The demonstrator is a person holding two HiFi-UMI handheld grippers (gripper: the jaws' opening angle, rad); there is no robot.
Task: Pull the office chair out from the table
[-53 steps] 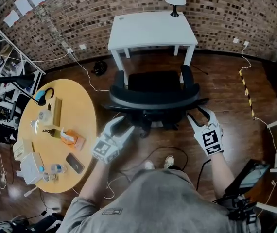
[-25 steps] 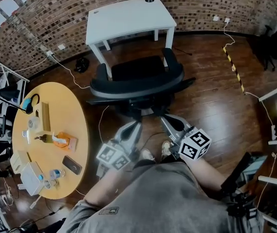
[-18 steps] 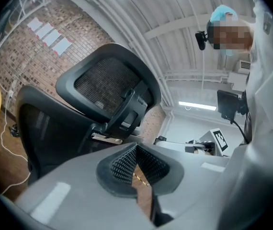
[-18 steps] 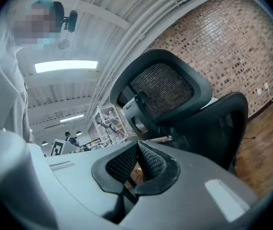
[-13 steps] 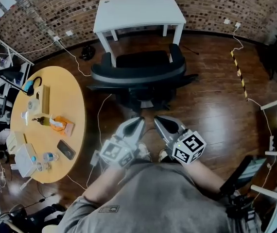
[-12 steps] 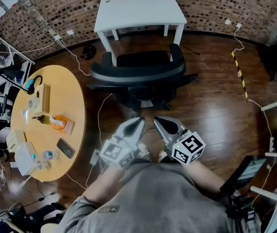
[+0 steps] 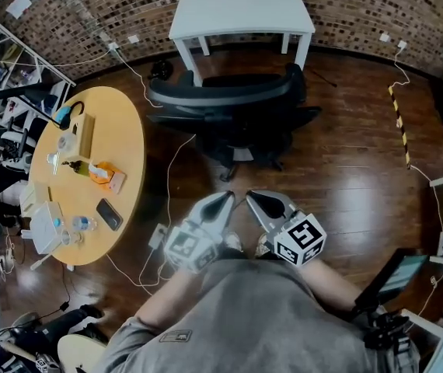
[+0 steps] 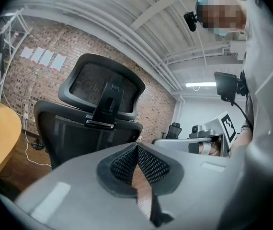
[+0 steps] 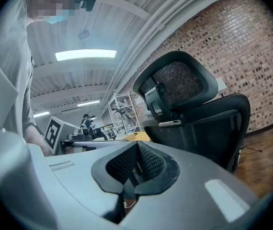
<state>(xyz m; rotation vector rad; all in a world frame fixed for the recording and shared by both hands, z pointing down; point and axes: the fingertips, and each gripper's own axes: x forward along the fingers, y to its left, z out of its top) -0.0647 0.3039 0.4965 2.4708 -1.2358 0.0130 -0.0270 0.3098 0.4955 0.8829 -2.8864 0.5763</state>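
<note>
left claw, right claw both closed

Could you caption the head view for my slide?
Office chair in front of the white table; left claw and right claw shut, touching nothing.

Round yellow table — cluttered (dark phone) — brick wall beyond.

No legible words; square marker on right tool
</note>
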